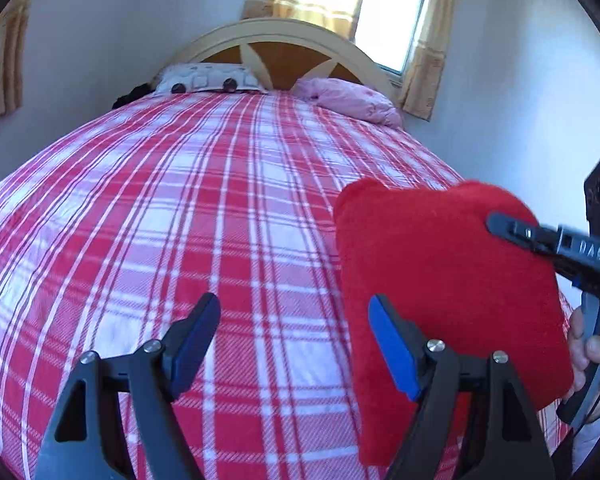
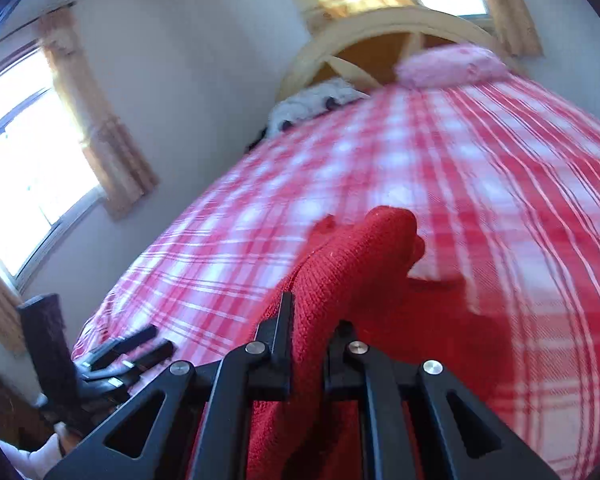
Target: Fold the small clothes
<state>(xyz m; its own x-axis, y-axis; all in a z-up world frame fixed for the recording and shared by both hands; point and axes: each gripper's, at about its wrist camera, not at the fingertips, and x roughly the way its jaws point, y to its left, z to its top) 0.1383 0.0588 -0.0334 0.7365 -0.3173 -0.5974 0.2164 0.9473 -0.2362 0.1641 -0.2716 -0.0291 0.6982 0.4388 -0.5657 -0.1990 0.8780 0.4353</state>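
A red knitted garment [image 1: 440, 272] hangs folded above the right side of the red-and-white plaid bed cover [image 1: 180, 208]. My right gripper [image 1: 494, 226] comes in from the right edge, held by a hand [image 1: 584, 344], and is shut on the garment's upper right part. In the right wrist view its jaws [image 2: 314, 320] pinch the red knit [image 2: 360, 264], which bulges ahead of the fingers. My left gripper [image 1: 296, 328] stands open over the cover, nothing between its fingers; its right finger is just left of the garment. It also shows in the right wrist view [image 2: 158, 340], low on the left.
A patterned white pillow [image 1: 206, 78] and a pink pillow [image 1: 348, 98] lie against the arched headboard [image 1: 284, 46]. Behind it is a curtained window [image 1: 396, 20]; a second window [image 2: 24, 160] is in the left wall. The bed's right edge runs close by the garment.
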